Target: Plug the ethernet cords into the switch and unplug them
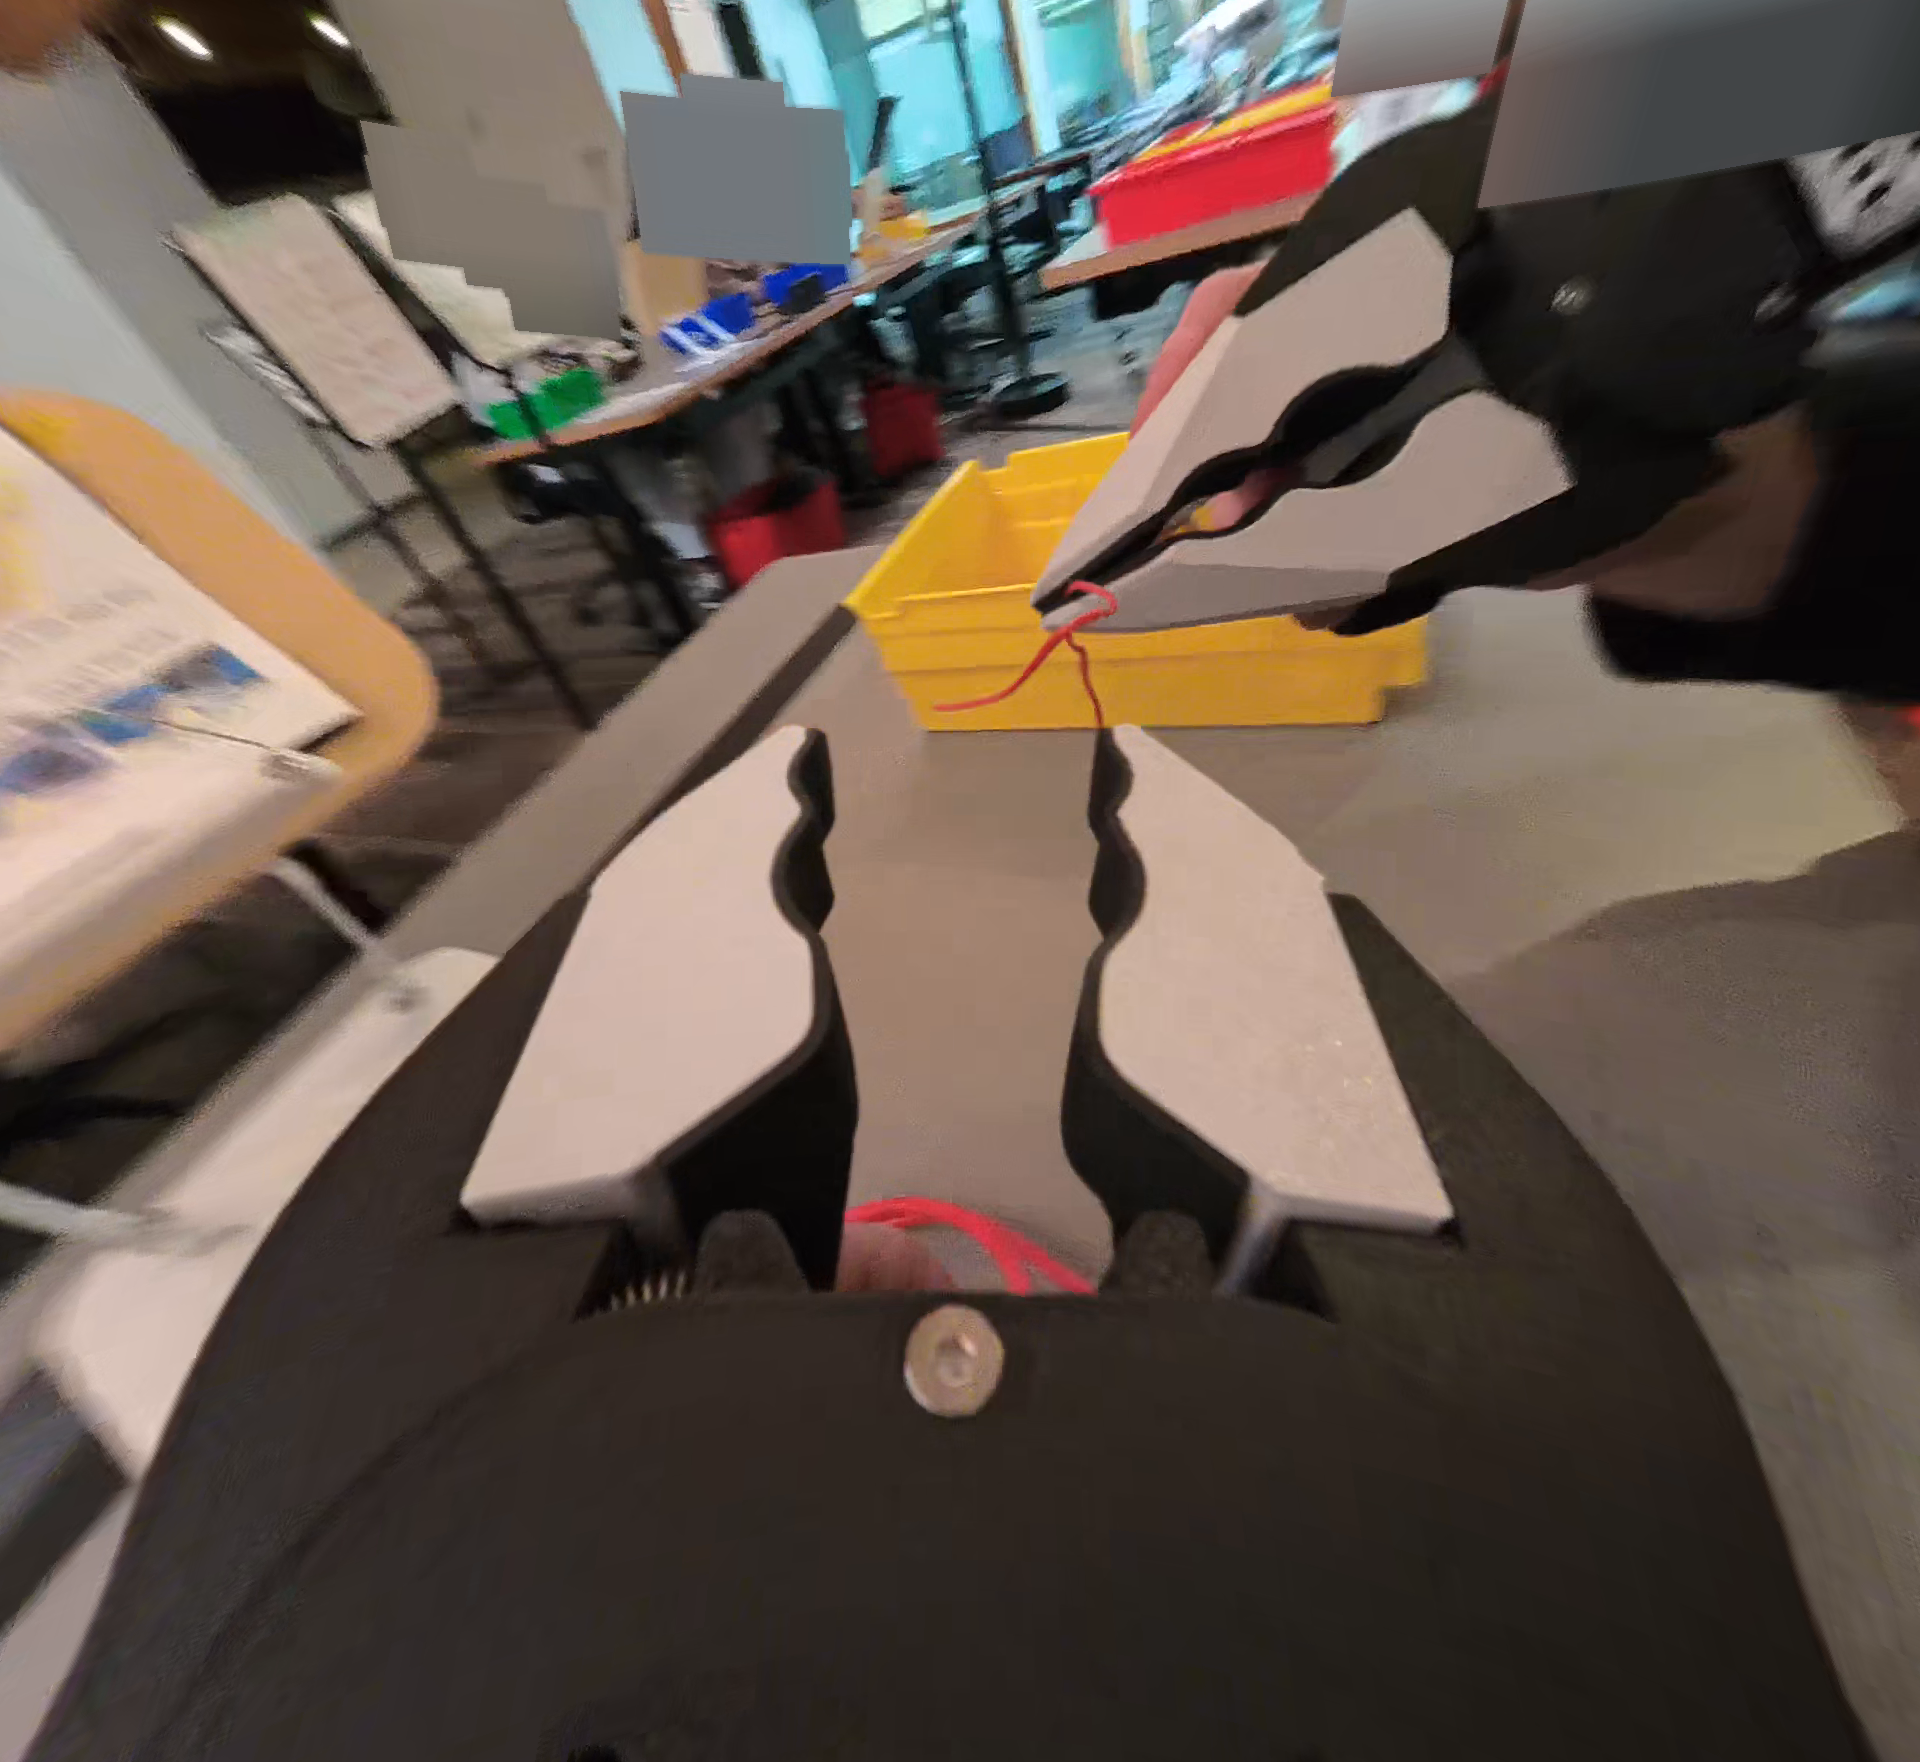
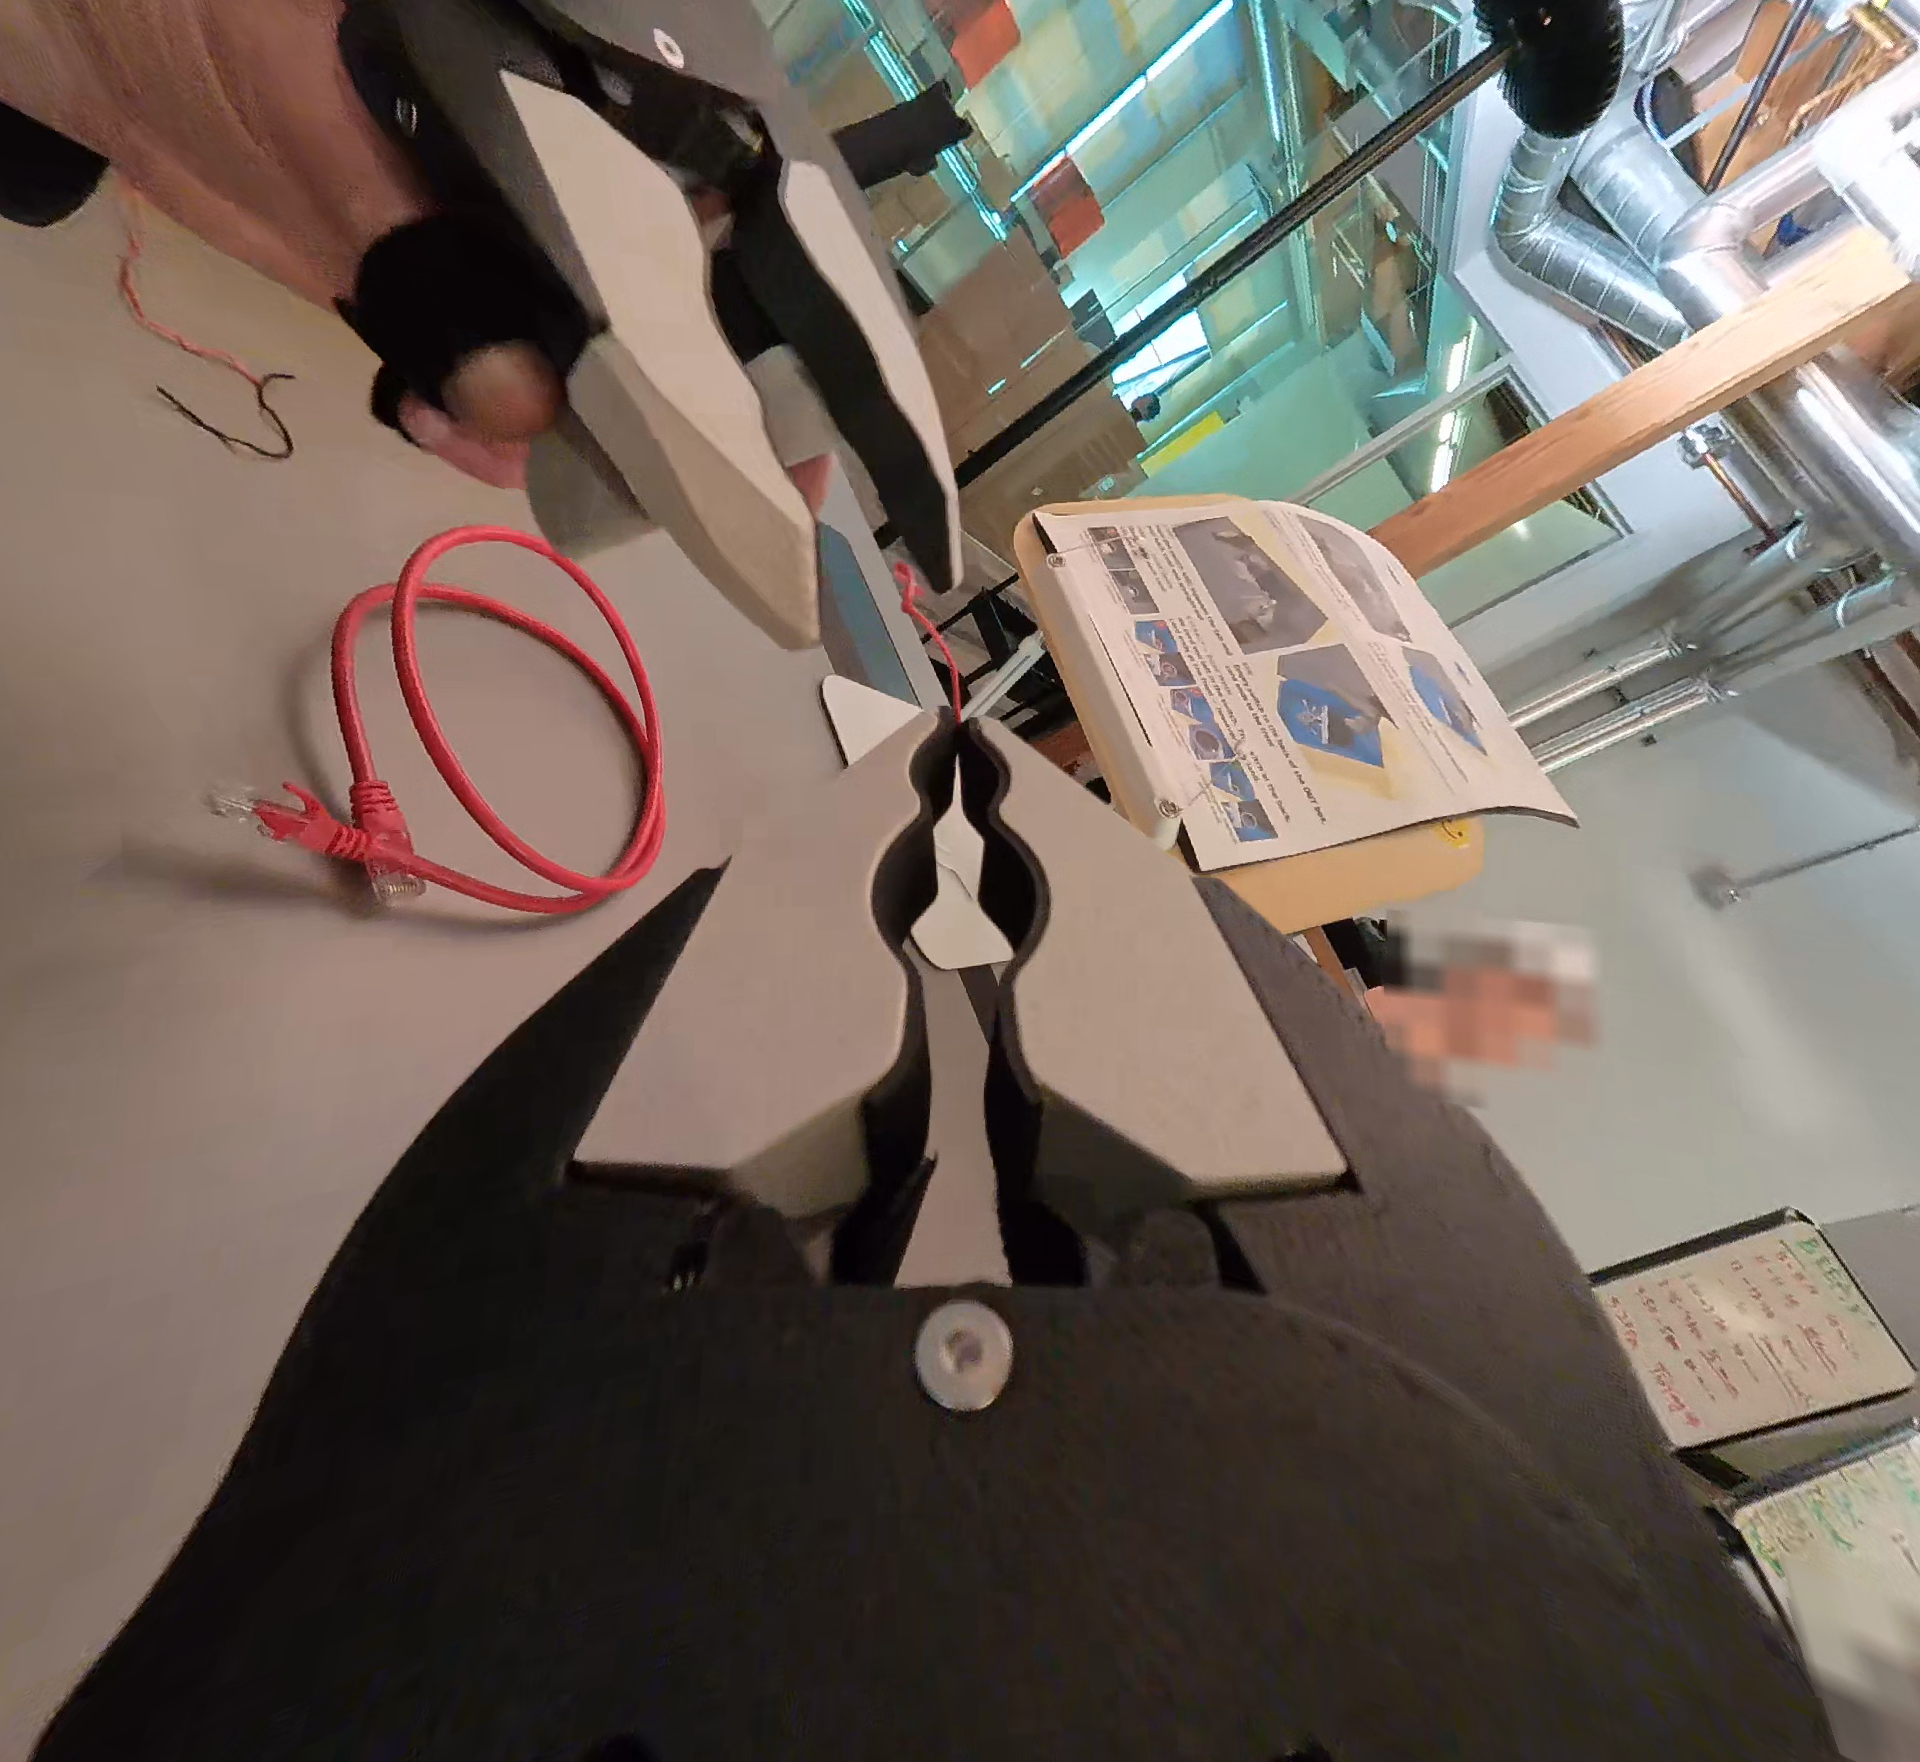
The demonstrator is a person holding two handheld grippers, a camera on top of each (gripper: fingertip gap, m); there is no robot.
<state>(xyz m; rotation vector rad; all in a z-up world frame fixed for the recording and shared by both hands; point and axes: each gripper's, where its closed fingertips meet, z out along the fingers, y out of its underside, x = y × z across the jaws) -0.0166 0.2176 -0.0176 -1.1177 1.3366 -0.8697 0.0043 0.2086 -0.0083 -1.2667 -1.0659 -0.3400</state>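
A red ethernet cord lies coiled on the grey table, with both clear plugs at its lower left. A bit of it shows under my left gripper. My left gripper is open and empty above the table; it shows at the upper left of the right wrist view. My right gripper is shut on a thin red twist tie, whose free end reaches one left fingertip. In the left wrist view the right gripper holds the tie before the left fingers. No switch is in view.
A yellow bin stands on the table behind the grippers. A loose red wire and a black one lie on the table. A tan board with a printed sheet stands beyond the table's edge. Less than 4 cm separates the two grippers' tips.
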